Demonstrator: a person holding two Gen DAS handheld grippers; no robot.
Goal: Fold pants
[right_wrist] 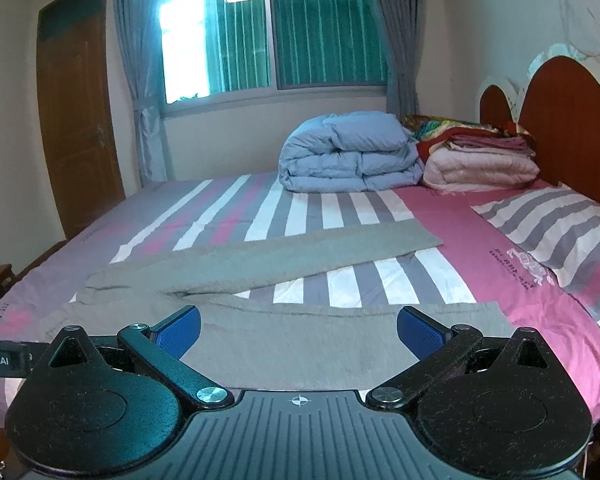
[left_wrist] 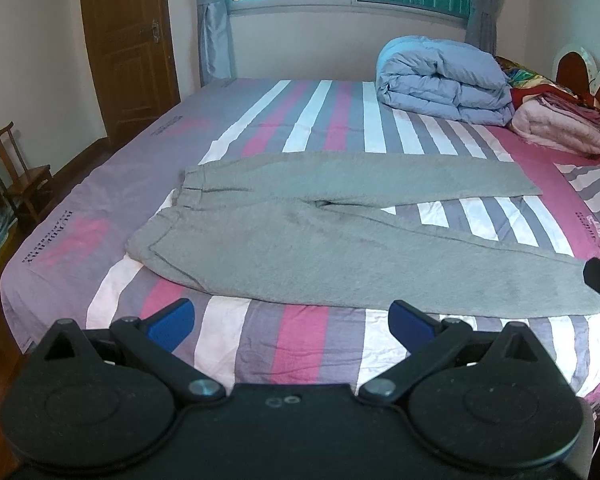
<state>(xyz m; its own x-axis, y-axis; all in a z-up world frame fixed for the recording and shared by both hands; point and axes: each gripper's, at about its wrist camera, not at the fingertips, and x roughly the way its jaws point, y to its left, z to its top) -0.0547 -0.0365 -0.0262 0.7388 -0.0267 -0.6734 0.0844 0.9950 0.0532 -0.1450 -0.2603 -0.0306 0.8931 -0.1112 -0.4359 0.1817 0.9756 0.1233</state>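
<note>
On the striped bed (left_wrist: 284,344) one pair of grey pants (left_wrist: 300,232) lies flat, its two legs spread apart. Both my tongs, left (left_wrist: 292,324) and right (right_wrist: 299,332), hover near it, gaping wide, gripping nothing. Two folded quilts (right_wrist: 348,152) sit beyond.

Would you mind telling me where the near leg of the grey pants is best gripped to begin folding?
Probably at the cuff end of the near leg, coming from the bed's near edge with the right gripper. The grey pants lie flat with legs spread, and that hem is a free edge closest to the open fingers.
</note>
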